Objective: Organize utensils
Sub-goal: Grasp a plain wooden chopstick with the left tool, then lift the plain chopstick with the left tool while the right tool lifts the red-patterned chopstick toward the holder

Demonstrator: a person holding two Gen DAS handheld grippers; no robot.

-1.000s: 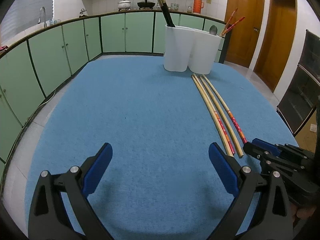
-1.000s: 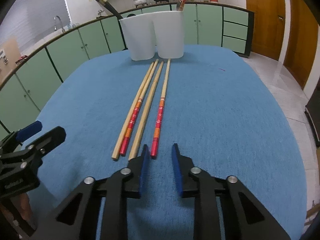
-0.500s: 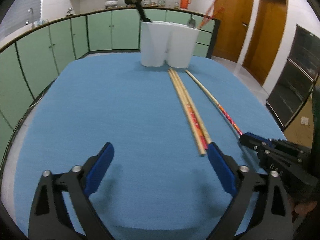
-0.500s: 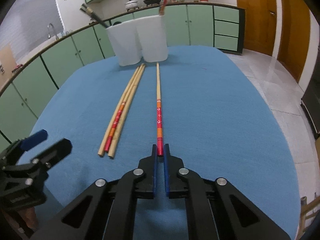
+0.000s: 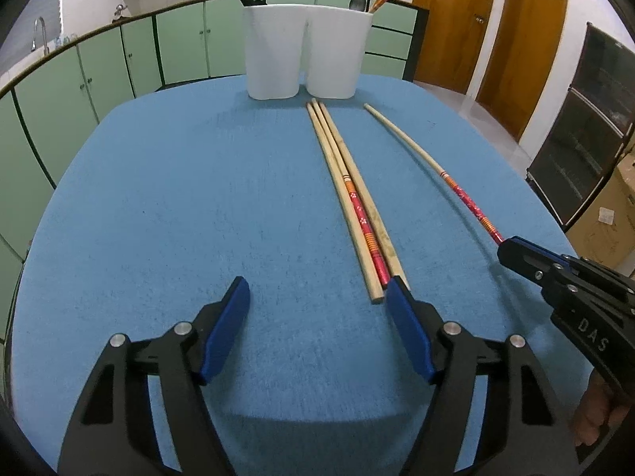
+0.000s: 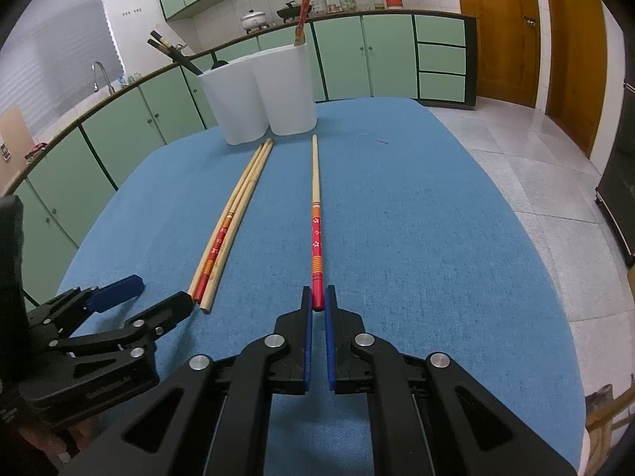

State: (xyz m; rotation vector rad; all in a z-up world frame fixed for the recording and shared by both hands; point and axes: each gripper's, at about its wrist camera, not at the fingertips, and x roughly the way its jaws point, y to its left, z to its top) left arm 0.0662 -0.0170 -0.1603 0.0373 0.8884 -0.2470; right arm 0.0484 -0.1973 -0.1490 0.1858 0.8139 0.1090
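Since the earlier frames, the right gripper (image 6: pixel 318 305) has closed on the red end of one chopstick (image 6: pixel 316 214) and drawn it sideways, away from the three chopsticks (image 6: pixel 228 224) it lay beside. Its blue pads (image 6: pixel 305 341) now pinch that red tip with only the stick's width between them. The held chopstick runs straight ahead from the jaws, pale tip toward the holder (image 6: pixel 260 93); whether it rests on the cloth along its length I cannot tell.

The left gripper (image 5: pixel 317 297) stands wide open, holding nothing, low over the blue tablecloth (image 5: pixel 178 218). The three chopsticks (image 5: pixel 357 206) lie together on the cloth, touching each other, and their near ends sit just inside and ahead of the left gripper's right finger (image 5: pixel 408 333). From the left view, the held chopstick (image 5: pixel 432 166) lies well right of the three, ending at the right gripper (image 5: pixel 508 248).

A white two-cup holder (image 5: pixel 305 55) stands at the far end of the cloth, straight ahead of both grippers. Dark chopsticks (image 6: pixel 170 51) lean out of its left cup, red chopsticks (image 6: pixel 303 4) out of its right. A spoon (image 5: pixel 358 1) shows in the right cup.
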